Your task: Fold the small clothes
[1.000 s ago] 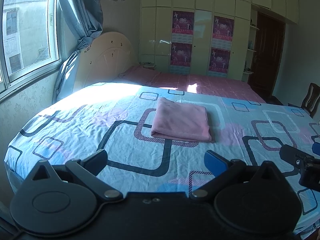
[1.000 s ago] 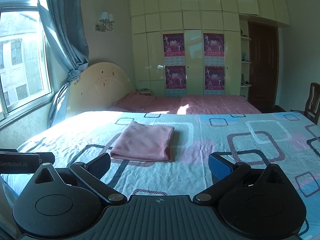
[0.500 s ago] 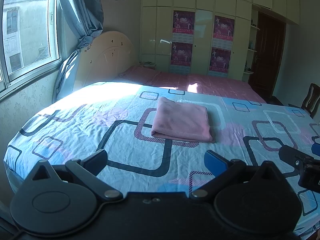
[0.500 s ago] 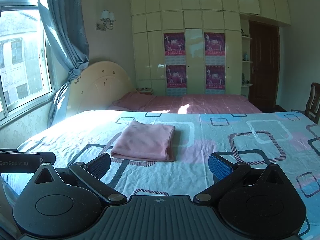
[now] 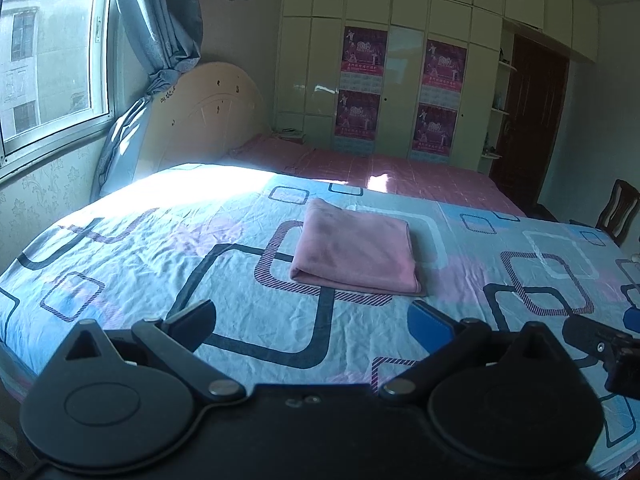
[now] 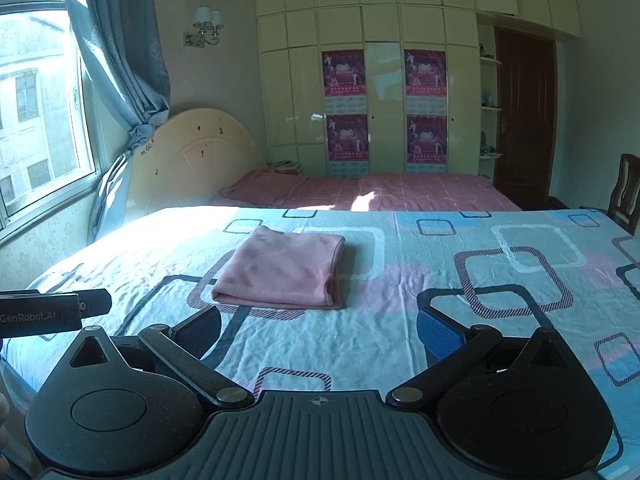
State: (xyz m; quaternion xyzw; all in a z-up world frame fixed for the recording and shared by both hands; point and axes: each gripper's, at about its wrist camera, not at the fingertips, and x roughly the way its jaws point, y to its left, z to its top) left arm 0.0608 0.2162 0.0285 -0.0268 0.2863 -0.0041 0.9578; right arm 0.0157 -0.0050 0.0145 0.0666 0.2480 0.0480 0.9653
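Note:
A pink cloth (image 5: 354, 254) lies folded into a flat rectangle on the patterned bed sheet (image 5: 160, 248), a short way ahead of both grippers. In the right wrist view the same pink cloth (image 6: 282, 268) sits left of centre. My left gripper (image 5: 312, 322) is open, held back near the bed's front edge, with nothing between its fingers. My right gripper (image 6: 318, 330) is open too, and empty. Each gripper shows at the edge of the other's view: the right one (image 5: 604, 350) and the left one (image 6: 52, 310).
A second bed with a pink cover (image 6: 380, 192) stands behind, with a cream headboard (image 6: 200, 160) at the left. A window (image 6: 36, 112) and blue curtain (image 6: 124, 68) are on the left wall. A wardrobe (image 6: 384, 92), a dark door (image 6: 524, 120) and a wooden chair (image 6: 626, 192) stand behind and right.

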